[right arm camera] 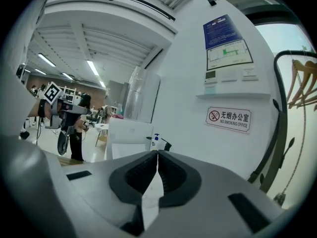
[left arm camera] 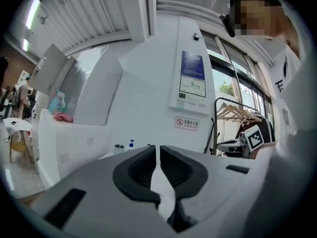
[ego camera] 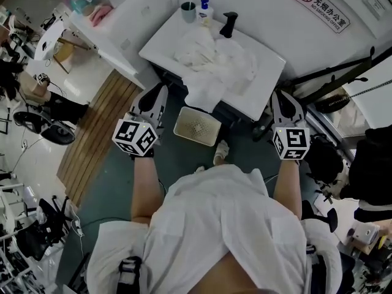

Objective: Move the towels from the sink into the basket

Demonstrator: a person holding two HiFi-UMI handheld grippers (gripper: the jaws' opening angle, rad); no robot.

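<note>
White towels [ego camera: 214,60] lie heaped in the white sink [ego camera: 269,66]; one end hangs over its front edge. A pale perforated basket [ego camera: 197,126] stands on the floor just below that edge. My left gripper [ego camera: 160,92] hovers left of the basket, below the sink's front left corner, its jaws together and nothing between them. My right gripper [ego camera: 279,98] hangs at the sink's right front corner, also shut and empty. In the left gripper view the left gripper [left arm camera: 158,151] points level at the wall. The right gripper [right arm camera: 157,156] points at the sink top in the right gripper view.
A cup [ego camera: 188,10], a soap bottle [ego camera: 206,11] and a black tap [ego camera: 228,23] stand along the sink's back. A white counter [ego camera: 104,35] juts out at the left over wooden flooring [ego camera: 98,127]. A clothes rack [ego camera: 343,81] stands to the right.
</note>
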